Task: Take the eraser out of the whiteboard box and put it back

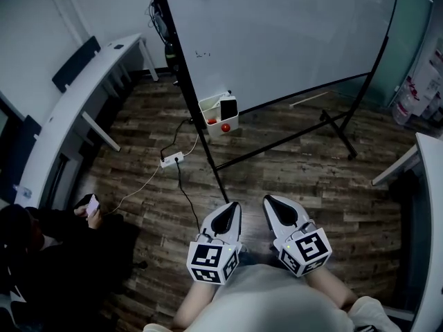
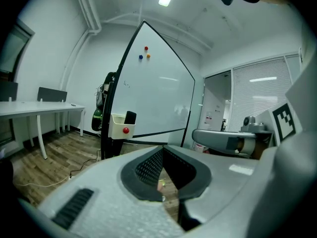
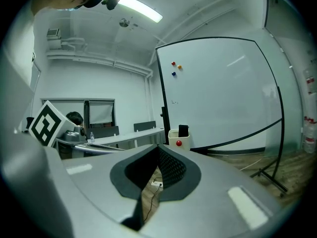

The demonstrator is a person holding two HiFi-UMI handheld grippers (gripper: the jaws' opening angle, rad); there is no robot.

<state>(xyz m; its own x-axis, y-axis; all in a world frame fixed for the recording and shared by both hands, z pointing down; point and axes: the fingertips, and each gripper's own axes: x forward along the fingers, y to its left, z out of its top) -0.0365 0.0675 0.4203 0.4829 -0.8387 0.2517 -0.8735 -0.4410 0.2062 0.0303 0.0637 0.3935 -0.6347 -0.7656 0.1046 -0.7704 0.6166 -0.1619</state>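
A white whiteboard box [image 1: 210, 107] hangs on the board's stand post, far ahead of both grippers. A black eraser [image 1: 228, 107] stands upright in it, and a red magnet [image 1: 225, 127] is stuck on its front. My left gripper [image 1: 232, 207] and right gripper [image 1: 271, 200] are held side by side close to my body, both shut and holding nothing. The left gripper view shows the box [image 2: 119, 129] and eraser [image 2: 130, 118] left of the left gripper [image 2: 163, 148]. In the right gripper view, the box [image 3: 179, 140] and eraser [image 3: 183, 130] lie just beyond the right gripper [image 3: 158, 147].
The whiteboard [image 1: 277, 33] stands on a black frame with a leg [image 1: 339, 126] across the wooden floor. A power strip [image 1: 172, 160] and cable lie near the post. A curved desk [image 1: 76, 95] runs along the left, another desk [image 1: 432, 185] on the right. A seated person [image 1: 41, 247] is at lower left.
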